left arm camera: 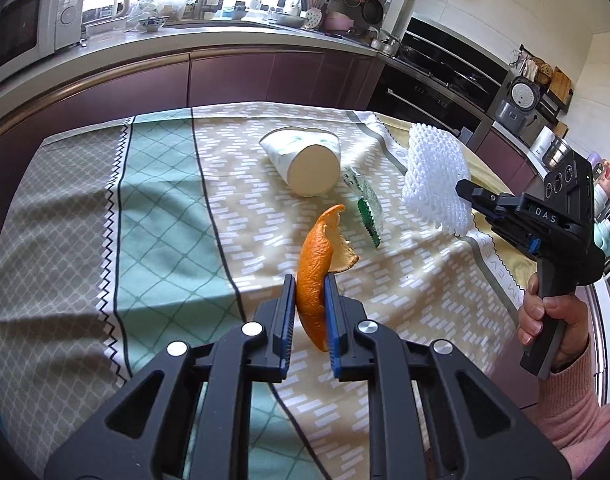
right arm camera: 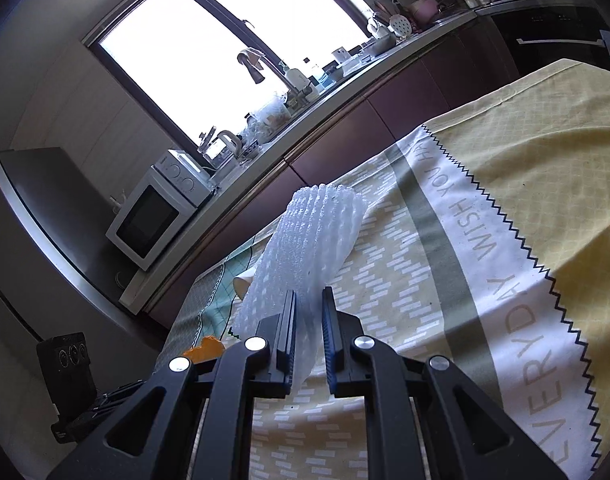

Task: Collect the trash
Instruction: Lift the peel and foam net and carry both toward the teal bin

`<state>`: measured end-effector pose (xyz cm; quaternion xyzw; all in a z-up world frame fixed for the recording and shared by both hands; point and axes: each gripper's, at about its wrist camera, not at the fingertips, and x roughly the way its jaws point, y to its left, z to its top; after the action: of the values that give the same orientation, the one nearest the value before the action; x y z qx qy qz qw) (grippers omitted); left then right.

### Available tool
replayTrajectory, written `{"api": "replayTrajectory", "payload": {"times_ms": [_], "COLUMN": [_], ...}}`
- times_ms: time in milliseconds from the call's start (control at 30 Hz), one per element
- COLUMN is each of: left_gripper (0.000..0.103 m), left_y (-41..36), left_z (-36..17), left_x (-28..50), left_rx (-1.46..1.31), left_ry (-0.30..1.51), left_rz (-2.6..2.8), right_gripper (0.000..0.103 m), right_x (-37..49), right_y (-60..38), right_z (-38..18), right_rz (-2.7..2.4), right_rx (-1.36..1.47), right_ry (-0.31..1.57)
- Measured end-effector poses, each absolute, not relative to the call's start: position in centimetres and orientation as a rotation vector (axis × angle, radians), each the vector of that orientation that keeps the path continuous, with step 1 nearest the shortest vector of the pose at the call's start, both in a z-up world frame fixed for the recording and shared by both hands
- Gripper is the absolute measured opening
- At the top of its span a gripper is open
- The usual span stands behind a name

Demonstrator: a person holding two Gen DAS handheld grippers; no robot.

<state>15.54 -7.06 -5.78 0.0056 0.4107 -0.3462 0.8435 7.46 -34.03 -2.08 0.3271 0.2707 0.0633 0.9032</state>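
At bottom centre, the left gripper (left arm camera: 310, 312) is closed on a curled orange peel strip (left arm camera: 319, 268), its long axis upright. At right, the right gripper (left arm camera: 471, 196) pinches a white foam fruit net (left arm camera: 435, 180). Beyond, a white paper cup (left arm camera: 305, 160) lies on its side.

The left gripper (left arm camera: 310, 286) is reaching up from the bottom centre of its own view, its jaws pinching nearly closed on an orange peel (left arm camera: 317, 268). At the right edge of that view, a hand (left arm camera: 545, 312) in a pink sleeve is gripping the right gripper (right arm camera: 309, 300), whose jaws are clamping white foam netting (right arm camera: 305, 248).
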Motion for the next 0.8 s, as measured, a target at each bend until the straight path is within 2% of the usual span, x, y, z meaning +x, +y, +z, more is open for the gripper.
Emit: {"api": "replayTrajectory", "payload": {"times_ms": [800], "left_gripper": [0.015], "left_y": [2.5], "left_z": [-3.5], "left_x": [12.9], "left_rx": [-0.097], "left_ry": [0.804], "left_rz": [-0.640], "right_gripper": [0.011], "right_x": [8.8], "right_y": [-23.6], "right_z": [-0.3], "right_rz": [0.358], "right_rx": [0.600], "right_ry": [0.591]}}
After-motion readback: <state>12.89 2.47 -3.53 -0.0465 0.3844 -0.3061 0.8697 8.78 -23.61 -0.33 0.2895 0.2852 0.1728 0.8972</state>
